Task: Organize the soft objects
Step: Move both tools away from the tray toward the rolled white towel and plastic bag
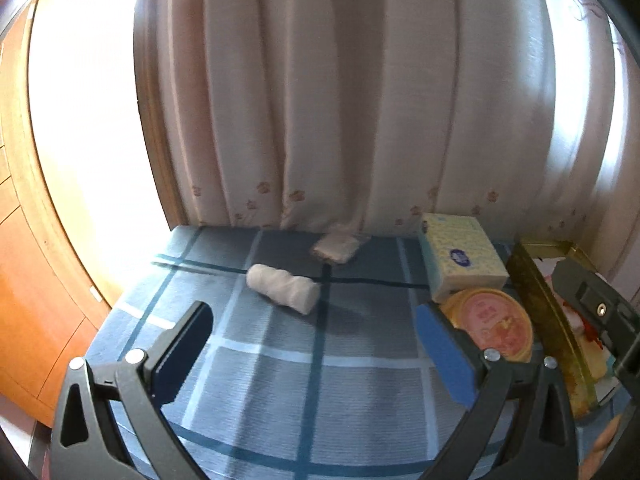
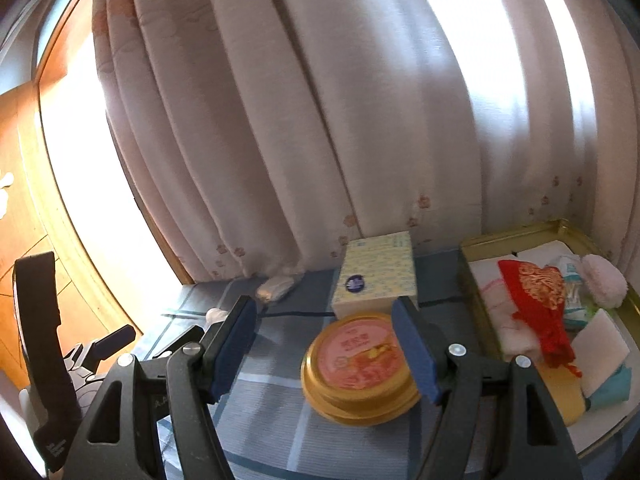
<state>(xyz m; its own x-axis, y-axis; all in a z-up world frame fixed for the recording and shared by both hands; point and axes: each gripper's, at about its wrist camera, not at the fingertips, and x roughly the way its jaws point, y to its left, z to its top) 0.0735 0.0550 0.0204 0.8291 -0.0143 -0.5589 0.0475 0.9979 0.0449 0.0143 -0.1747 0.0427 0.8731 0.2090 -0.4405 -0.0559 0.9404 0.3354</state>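
While the gold tray (image 2: 476, 312) off the right gripper's (image 2: 332, 344) right side already held several soft things, a white cloth roll (image 1: 283, 288) and a small wad (image 1: 335, 249) lay ahead of the left gripper (image 1: 316, 344). Both grippers pointed gently downward, jaws wide, holding nothing.

Left wrist view: set low behind the left tongs (image 1: 314, 328), angled down over the blue checked counter (image 1: 280, 380) toward the curtain (image 1: 340, 100), close in. Right wrist view: same low stance behind the right tongs (image 2: 324, 334), further right, tilted. Shared by both: yellow tissue box (image 1: 460, 260), round gold tin (image 2: 358, 368), gold tray (image 2: 480, 312), curtain.
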